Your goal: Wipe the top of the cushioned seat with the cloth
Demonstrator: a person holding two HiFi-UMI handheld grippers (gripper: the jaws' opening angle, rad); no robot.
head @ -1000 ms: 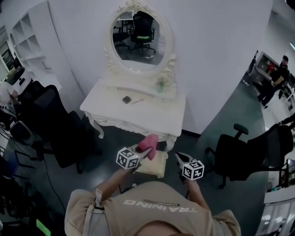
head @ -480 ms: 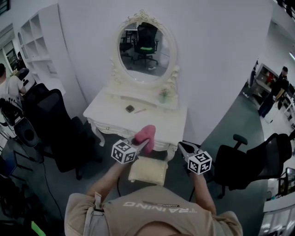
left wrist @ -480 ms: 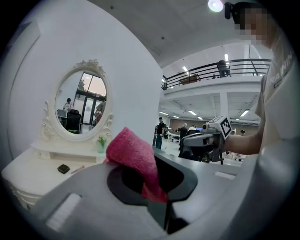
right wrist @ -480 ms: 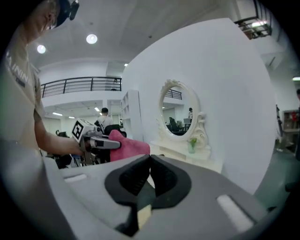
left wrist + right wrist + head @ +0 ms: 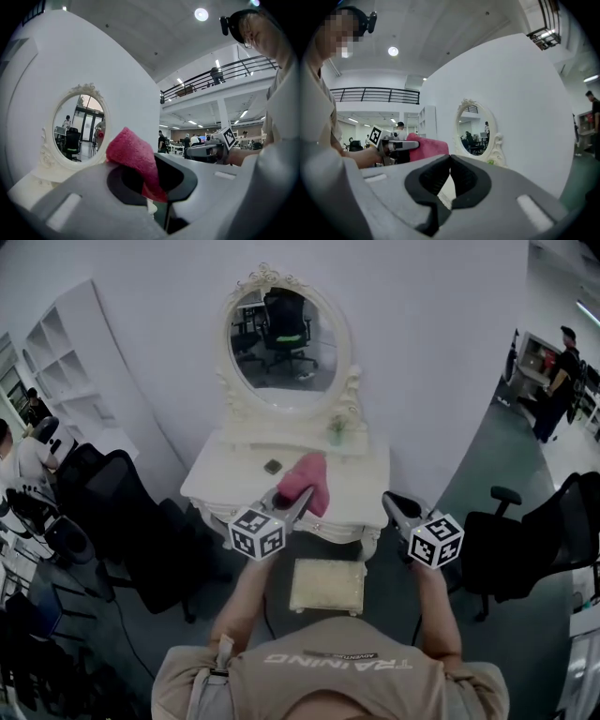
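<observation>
Head view: cloth (image 5: pixel 305 486), pink and bunched, hangs clamped in the left claw (image 5: pixel 296 500). It is now up in the air and lines up with the front edge of the white table (image 5: pixel 361 486). A second ago it sat low, just over the cushioned seat (image 5: pixel 327 585). Both claws have risen since then, and the seat top now shows fully uncovered below and between them. Likely meaning: the cloth is off the seat, so the wipe is either finished or paused. A further pass would need a drop straight back down.

Left gripper view: jaws pinched on a fold of cloth, the rest poking up past them. Right claw (image 5: pixel 395 505) has its jaws closed together with nothing between them, and it hovers apart from the seat.

Around: oval mirror (image 5: pixel 281 338), a small dark item (image 5: pixel 273 466) and a small plant (image 5: pixel 337 430) on the table. Black office chairs (image 5: pixel 117 517) stand at both sides, well clear. Nothing blocks the seat; only the table edge just behind it limits forward strokes.
</observation>
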